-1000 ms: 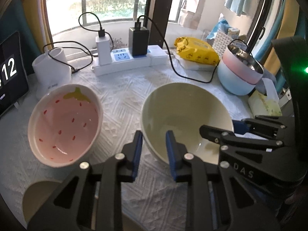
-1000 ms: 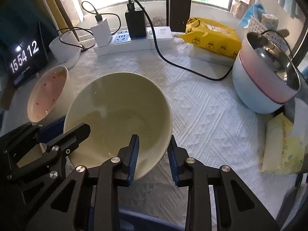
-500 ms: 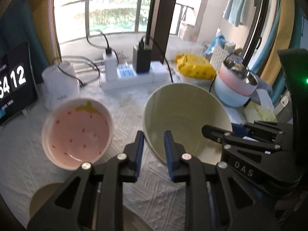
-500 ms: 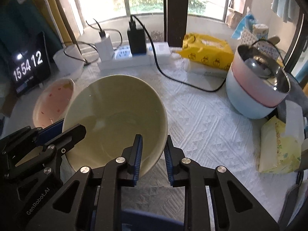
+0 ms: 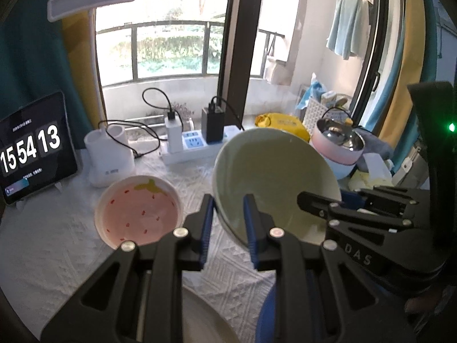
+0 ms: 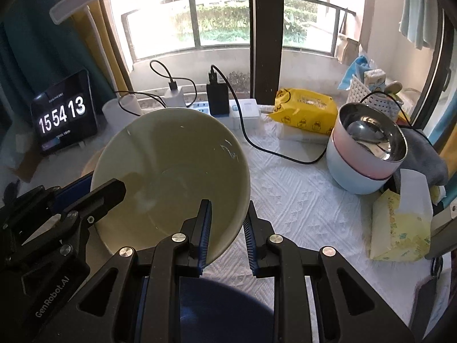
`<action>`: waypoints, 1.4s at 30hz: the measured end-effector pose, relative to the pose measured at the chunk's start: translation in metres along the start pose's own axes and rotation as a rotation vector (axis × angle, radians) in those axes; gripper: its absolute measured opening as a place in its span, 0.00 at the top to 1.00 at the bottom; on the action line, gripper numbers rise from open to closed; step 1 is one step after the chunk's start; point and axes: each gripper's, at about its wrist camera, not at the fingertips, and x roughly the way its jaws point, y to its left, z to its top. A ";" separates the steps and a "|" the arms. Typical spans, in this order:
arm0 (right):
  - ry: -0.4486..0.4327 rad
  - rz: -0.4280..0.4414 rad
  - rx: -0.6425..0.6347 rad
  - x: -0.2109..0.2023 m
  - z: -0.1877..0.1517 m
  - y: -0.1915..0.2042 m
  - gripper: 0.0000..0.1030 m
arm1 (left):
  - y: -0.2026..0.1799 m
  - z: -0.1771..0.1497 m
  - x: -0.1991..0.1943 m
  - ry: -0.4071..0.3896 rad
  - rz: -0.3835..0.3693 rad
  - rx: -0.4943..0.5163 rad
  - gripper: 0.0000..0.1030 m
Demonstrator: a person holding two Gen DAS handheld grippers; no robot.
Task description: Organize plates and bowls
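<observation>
A large pale green bowl (image 5: 271,183) hangs tilted above the white tablecloth, held by both grippers. My left gripper (image 5: 228,214) is shut on its near left rim; in the right wrist view it shows at the bowl's left edge (image 6: 114,185). My right gripper (image 6: 227,223) is shut on the near right rim of the pale green bowl (image 6: 171,177), and shows in the left wrist view as well (image 5: 314,200). A pink strawberry-pattern bowl (image 5: 140,211) rests on the cloth to the left. A blue dish (image 6: 217,308) lies just below the right gripper.
At the back stand a power strip with chargers (image 5: 191,145), a tablet clock (image 5: 31,148) and a white holder (image 5: 110,154). To the right are a yellow pack (image 6: 305,108), a pink-and-blue pot (image 6: 368,148) and a tissue pack (image 6: 400,228). A pale dish edge (image 5: 205,323) lies under the left gripper.
Both grippers have risen with the green bowl, lifting it off the cloth and tilting it. Their jaws drew in slightly on the rim early on. The pink bowl stayed put.
</observation>
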 end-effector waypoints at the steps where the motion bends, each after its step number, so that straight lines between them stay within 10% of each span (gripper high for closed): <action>1: -0.007 0.000 -0.001 -0.004 0.000 0.001 0.77 | 0.000 0.000 -0.004 -0.004 -0.001 0.000 0.79; 42: -0.053 -0.005 0.040 -0.083 -0.056 0.007 0.77 | -0.024 -0.043 -0.075 -0.003 -0.061 0.013 0.79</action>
